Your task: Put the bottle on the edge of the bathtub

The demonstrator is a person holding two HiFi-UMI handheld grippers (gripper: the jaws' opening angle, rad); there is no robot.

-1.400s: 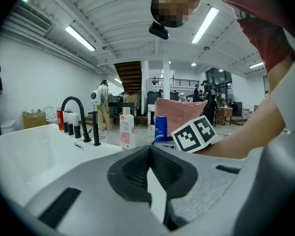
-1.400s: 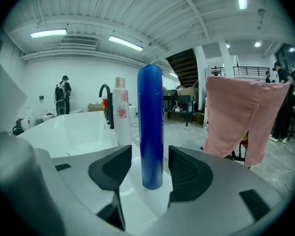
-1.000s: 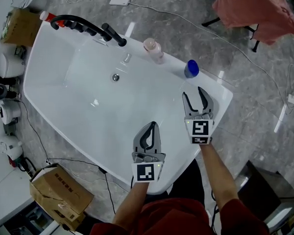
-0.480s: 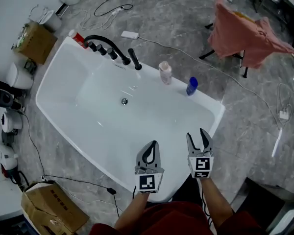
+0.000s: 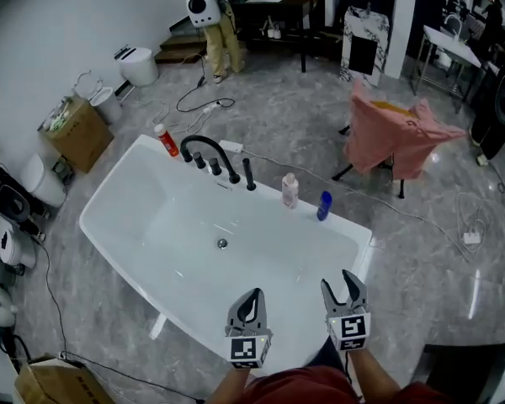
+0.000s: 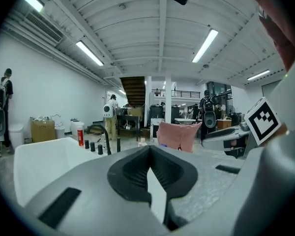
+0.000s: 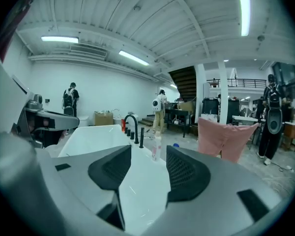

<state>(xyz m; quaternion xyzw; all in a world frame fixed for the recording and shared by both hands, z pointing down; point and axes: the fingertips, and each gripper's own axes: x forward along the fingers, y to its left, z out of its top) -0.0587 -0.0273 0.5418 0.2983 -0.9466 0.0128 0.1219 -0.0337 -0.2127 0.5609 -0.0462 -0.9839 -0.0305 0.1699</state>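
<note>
on the far long edge of the bathtub (image 5: 109, 225), toward its right end, the blue bottle (image 5: 323, 205) stands upright, with a pale pink bottle (image 5: 290, 190) upright just beside it on the left, the two apart. farther left along the same edge rises the black faucet (image 5: 204, 148) with its row of black handles, and a red bottle (image 5: 166, 140) stands at the far left corner. the drain (image 5: 222, 243) sits in the middle of the tub floor. well apart from the bottles, both grippers hang at the near side of the tub: the left gripper (image 5: 251, 300) over the near long edge, its fingers (image 6: 132, 168) pressed together with nothing between them, and the right gripper (image 5: 340, 284) near the near right corner, its fingers (image 7: 187, 173) spread and empty, the white tub showing through the gap. on the grey floor beyond the far edge a pink cloth (image 5: 394, 131) is draped over a stand, and a cardboard box (image 5: 77, 133) sits past the tub's left end.
</note>
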